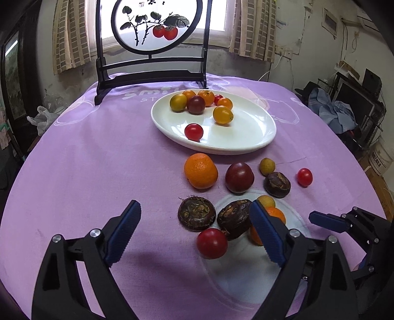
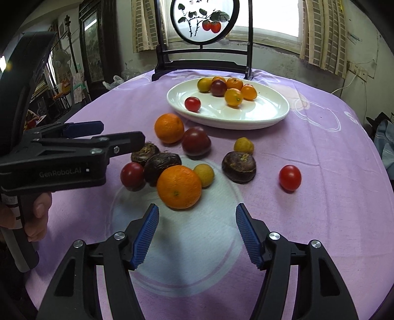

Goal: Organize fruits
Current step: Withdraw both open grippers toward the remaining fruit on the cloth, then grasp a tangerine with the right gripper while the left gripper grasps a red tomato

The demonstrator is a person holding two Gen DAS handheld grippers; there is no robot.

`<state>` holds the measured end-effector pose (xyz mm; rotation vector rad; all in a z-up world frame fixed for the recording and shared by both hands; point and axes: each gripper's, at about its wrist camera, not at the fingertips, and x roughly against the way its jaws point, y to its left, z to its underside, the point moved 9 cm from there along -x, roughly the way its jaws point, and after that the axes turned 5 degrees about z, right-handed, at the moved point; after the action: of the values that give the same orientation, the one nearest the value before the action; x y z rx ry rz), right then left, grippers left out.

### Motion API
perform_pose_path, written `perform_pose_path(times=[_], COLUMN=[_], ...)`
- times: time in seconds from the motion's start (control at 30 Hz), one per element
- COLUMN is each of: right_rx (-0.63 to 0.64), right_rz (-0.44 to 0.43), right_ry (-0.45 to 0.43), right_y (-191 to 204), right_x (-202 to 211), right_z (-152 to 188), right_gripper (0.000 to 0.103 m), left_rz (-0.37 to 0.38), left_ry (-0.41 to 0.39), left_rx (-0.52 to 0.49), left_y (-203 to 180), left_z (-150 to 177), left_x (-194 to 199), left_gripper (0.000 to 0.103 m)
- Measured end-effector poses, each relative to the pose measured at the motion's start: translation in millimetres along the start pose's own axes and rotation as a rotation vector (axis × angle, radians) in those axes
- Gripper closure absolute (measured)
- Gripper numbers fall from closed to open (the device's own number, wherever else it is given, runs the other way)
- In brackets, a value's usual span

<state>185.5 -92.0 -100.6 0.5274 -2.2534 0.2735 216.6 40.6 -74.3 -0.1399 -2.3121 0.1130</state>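
A white oval plate (image 1: 246, 137) (image 2: 270, 115) on the purple tablecloth holds several small tomatoes and kumquats. Loose fruit lies in front of it: an orange (image 1: 200, 170) (image 2: 169, 128), a dark tomato (image 1: 239, 177) (image 2: 196, 141), water chestnuts (image 1: 196, 213) (image 2: 238, 167), red tomatoes (image 1: 212, 243) (image 2: 289, 177) and a second orange (image 2: 179, 186). My left gripper (image 1: 194, 216) is open above the table, with a water chestnut and a red tomato between its fingers. My right gripper (image 2: 197, 216) is open and empty, just short of the second orange.
A dark wooden stand with a round painted screen (image 1: 152, 24) (image 2: 204, 22) stands behind the plate. The table edge curves away on both sides. The left gripper body (image 2: 61, 157) and the hand holding it fill the left of the right wrist view.
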Motion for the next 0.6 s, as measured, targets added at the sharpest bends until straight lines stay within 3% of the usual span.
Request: perform_pose_path(times=[0.4,0.53,0.6], right_rx=[0.061,0.057,0.050], right_rz=[0.026,0.015,0.012], right_ry=[0.055,0.051,0.046], right_y=[19,21,20], right_x=[-30,-38,-37], right_z=[-7,-9,-10], right_gripper=[0.038,0.060,0.060], left_rz=[0.048,0.061,0.070], left_ry=[0.016,0.018,0.017], left_rx=[0.068,0.081,0.083], left_y=[15,17,16], left_z=[6,7,7], left_x=[-10,-8,-7], left_gripper=[0.015,0.013,0.013])
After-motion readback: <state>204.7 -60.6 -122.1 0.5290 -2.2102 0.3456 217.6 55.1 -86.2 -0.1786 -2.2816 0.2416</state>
